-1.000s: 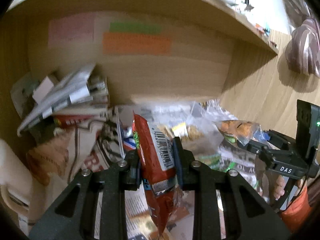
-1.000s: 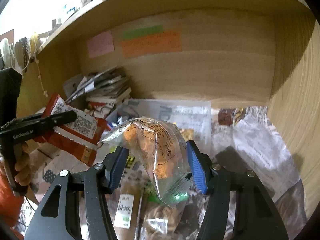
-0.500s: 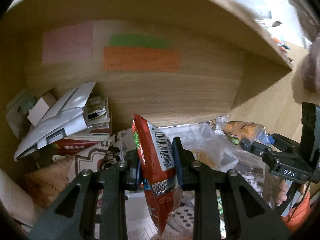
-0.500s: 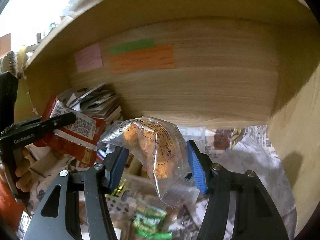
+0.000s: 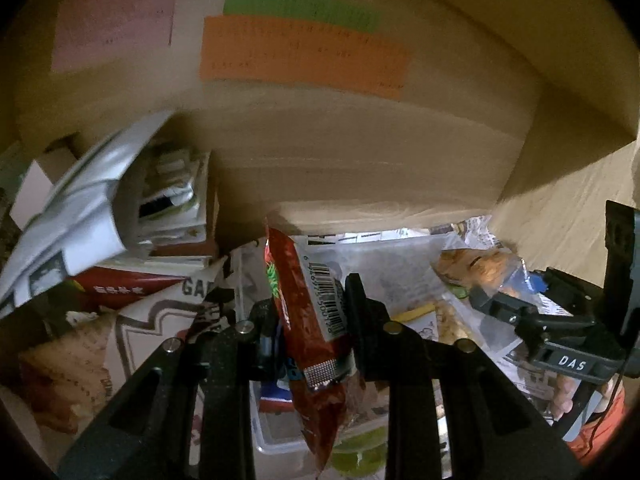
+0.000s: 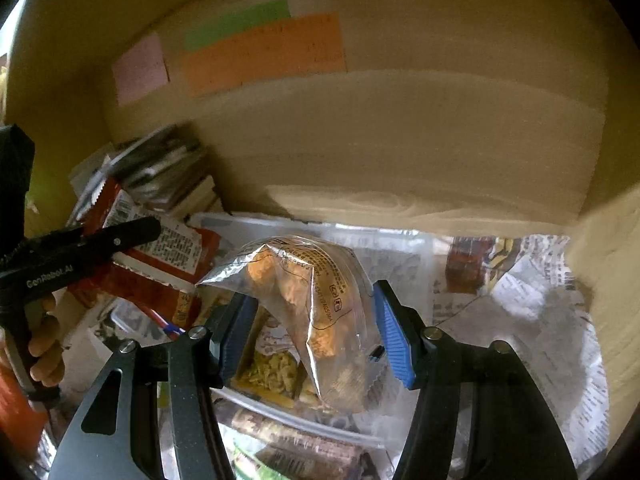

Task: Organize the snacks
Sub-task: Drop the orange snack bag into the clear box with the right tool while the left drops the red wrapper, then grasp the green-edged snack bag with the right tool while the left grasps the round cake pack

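My left gripper (image 5: 310, 316) is shut on a red snack packet (image 5: 308, 320) with a barcode, held upright inside a wooden shelf cubby. It also shows in the right wrist view (image 6: 152, 264) at left, with the left gripper (image 6: 132, 234) clamped across it. My right gripper (image 6: 314, 324) is shut on a clear bag of orange snacks (image 6: 304, 304), held above a clear plastic bin (image 6: 248, 224) of snacks. In the left wrist view the right gripper (image 5: 492, 304) and its clear bag (image 5: 476, 268) are at right.
Pink (image 5: 112, 32), green (image 5: 300, 8) and orange (image 5: 304, 56) notes stick to the cubby's back wall. A pile of papers and boxes (image 5: 100, 220) fills the left corner. Newspaper (image 6: 520, 304) lines the shelf floor at right. The wooden side wall (image 6: 608, 248) is close on the right.
Both grippers have moved forward, deeper into the cubby, still holding their packets. The back wall and notes look larger and the scene darker.
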Demonstrator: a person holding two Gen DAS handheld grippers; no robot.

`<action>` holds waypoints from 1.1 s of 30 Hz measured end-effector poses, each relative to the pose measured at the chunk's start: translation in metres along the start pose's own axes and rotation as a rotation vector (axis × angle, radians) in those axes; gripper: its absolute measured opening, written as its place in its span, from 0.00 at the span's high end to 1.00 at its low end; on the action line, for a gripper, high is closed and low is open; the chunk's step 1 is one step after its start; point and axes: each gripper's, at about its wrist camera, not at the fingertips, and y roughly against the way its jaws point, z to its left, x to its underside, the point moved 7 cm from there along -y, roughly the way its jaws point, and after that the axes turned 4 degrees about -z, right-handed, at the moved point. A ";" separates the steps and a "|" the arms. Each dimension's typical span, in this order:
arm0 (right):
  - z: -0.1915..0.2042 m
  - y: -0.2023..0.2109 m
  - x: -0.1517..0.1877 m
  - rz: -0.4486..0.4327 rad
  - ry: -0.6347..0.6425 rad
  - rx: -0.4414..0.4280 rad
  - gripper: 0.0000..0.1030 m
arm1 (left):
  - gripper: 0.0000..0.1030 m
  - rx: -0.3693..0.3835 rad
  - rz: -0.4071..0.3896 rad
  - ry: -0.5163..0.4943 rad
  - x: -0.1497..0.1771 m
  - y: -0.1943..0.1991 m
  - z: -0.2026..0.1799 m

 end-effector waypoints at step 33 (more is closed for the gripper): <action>0.027 0.068 0.014 -0.054 0.082 0.013 0.18 | 0.19 -0.002 -0.053 -0.029 0.021 0.067 -0.021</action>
